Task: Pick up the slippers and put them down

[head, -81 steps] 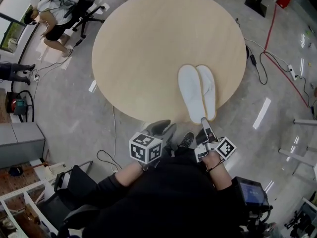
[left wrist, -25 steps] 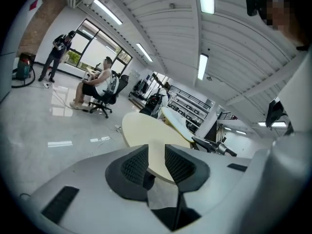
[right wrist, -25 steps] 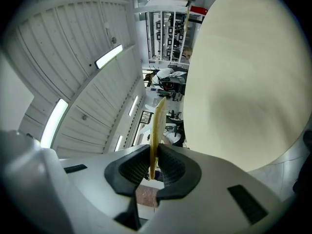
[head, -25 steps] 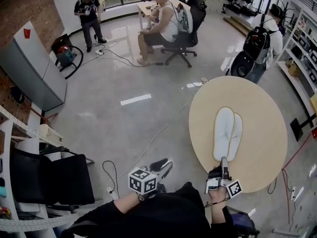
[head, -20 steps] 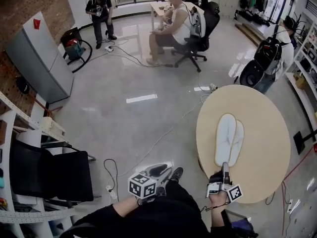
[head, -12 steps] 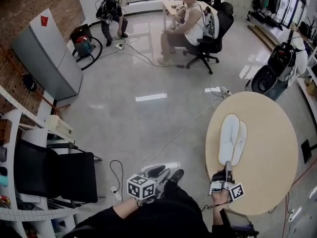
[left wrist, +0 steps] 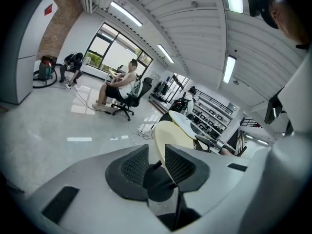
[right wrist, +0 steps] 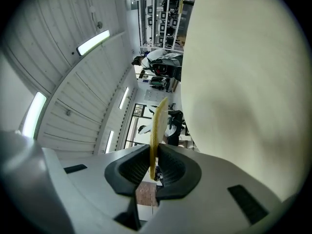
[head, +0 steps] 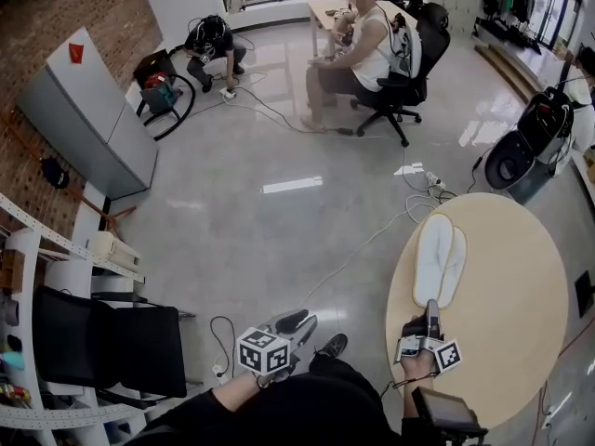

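A pair of white slippers (head: 437,260) lies side by side over the near part of the round wooden table (head: 507,342). My right gripper (head: 432,310) is shut on their heel end. In the right gripper view the slippers (right wrist: 157,123) show edge-on as a thin yellowish strip pinched in the right gripper (right wrist: 153,167), with the table top (right wrist: 243,82) filling the right side. My left gripper (head: 297,324) hangs over the floor left of the table, open, with nothing between its fingers. The left gripper (left wrist: 156,156) looks toward the table's edge (left wrist: 168,133).
A seated person on an office chair (head: 376,49) and a crouching person (head: 212,40) are at the far side of the room. A grey cabinet (head: 88,119) stands at left, a black chair (head: 112,351) by me, cables (head: 372,240) cross the floor, and a scooter (head: 525,151) is beyond the table.
The head view has swung, so the table has slid to the right and more floor shows. Both grippers have travelled along with me. The right gripper has kept its hold on the slippers' heels.
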`<action>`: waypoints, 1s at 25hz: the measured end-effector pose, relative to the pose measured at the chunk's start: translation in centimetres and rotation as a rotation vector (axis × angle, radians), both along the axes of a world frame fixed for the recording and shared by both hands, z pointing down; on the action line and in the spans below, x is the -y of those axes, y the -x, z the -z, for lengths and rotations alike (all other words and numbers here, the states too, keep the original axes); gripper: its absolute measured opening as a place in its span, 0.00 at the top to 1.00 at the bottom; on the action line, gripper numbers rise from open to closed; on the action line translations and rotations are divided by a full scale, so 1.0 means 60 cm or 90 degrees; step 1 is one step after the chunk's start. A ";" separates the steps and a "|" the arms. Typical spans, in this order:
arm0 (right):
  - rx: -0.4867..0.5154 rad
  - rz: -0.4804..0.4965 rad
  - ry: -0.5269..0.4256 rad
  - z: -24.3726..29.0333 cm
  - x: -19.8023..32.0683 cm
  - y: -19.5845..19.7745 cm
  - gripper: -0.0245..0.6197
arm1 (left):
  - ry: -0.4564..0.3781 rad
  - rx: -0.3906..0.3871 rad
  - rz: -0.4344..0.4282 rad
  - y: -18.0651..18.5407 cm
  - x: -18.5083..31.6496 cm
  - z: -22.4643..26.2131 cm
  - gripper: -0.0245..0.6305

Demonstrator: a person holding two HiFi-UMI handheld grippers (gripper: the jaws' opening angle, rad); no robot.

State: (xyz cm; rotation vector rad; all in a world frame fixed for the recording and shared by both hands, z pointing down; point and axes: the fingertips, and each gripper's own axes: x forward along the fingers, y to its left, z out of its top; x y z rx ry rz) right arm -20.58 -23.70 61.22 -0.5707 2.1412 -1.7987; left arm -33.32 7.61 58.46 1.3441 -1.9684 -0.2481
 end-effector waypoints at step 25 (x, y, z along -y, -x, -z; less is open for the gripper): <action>-0.009 -0.098 0.038 -0.040 0.167 0.075 0.87 | 0.015 0.003 -0.162 0.148 0.308 0.000 0.79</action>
